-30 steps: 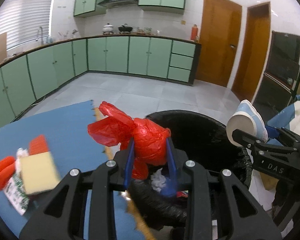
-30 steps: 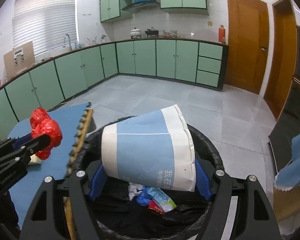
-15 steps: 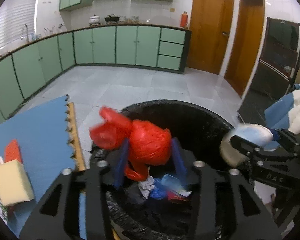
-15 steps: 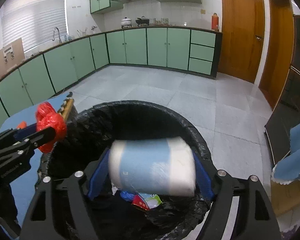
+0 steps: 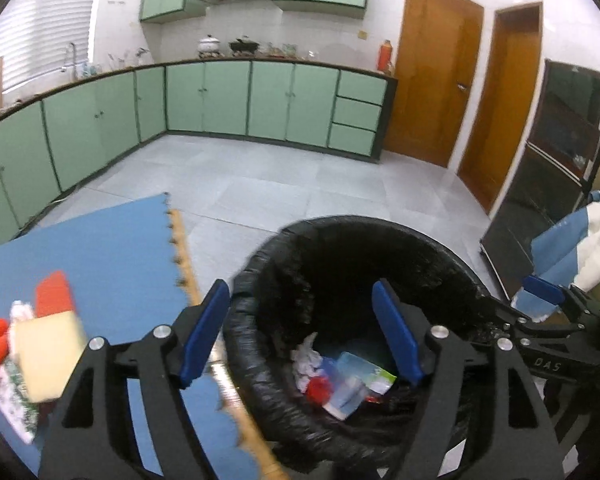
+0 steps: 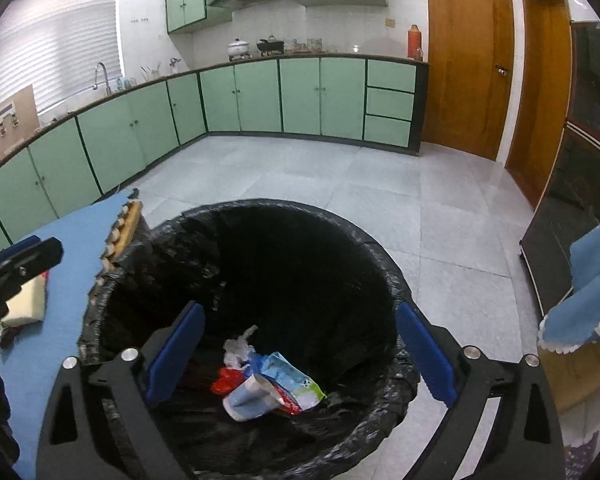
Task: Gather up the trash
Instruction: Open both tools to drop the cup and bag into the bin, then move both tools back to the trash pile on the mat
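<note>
Red bag (image 6: 225, 381) and cup (image 6: 247, 397) now down in bin (image 6: 380, 264)

Both wrist views down into bin (image 5: 340, 248)

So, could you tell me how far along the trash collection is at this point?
Done: a blue-and-white paper cup and a red bag lie with other wrappers at the bottom of the black-lined bin. In hand: nothing; the left gripper and right gripper are both opening, empty, over the bin. Left: a yellow sponge, red pieces and a printed wrapper sit on the blue mat.
</note>
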`<state>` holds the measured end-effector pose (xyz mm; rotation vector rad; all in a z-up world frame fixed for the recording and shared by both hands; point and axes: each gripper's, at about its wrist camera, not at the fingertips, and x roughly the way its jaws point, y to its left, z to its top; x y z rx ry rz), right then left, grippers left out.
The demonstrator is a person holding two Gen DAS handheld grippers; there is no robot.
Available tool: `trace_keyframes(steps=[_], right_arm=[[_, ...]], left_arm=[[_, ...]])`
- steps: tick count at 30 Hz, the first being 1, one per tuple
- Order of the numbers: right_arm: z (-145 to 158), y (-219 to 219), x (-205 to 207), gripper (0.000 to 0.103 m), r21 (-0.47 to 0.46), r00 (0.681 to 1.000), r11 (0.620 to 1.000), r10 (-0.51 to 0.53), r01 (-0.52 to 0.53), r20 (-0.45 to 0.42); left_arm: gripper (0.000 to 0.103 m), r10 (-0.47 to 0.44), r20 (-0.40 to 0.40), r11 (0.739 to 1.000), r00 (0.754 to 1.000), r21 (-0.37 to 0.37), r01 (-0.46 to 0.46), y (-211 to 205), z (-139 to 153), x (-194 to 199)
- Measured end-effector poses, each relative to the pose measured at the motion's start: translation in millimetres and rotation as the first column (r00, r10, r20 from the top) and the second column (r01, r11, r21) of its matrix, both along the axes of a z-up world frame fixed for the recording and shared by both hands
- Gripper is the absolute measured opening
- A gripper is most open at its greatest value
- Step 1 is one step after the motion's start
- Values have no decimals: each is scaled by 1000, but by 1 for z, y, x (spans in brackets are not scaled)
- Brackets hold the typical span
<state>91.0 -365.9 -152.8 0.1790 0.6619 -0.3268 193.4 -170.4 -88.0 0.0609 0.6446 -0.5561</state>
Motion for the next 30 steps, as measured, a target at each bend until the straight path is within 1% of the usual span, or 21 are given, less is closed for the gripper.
trace_keyframes(steps=[5,11,16,22,26,30], right_arm=[[14,27,-1,95,9,999,999,35,-35,37],[22,72,5,95,10,993,994,104,-104,57],[22,117,16,95,8,983,985,174,-175,51],[20,175,33,95,-7,963,965,264,-264,49],[16,208,45,95,2,948,950,313,-313,52],[7,235,58,95,13,933,933,359,-359,40]], left_arm=[[74,76,40,997,996,2,-76,45,13,-10],[75,196,65,980,978,9,-197,113,21,-23],[75,304,83,950,949,44,-308,171,19,-31],[75,425,80,899,902,80,-431,234,9,-33],[75,473,100,869,875,108,-482,262,6,-33],[75,504,92,850,859,123,-512,282,0,-31]])
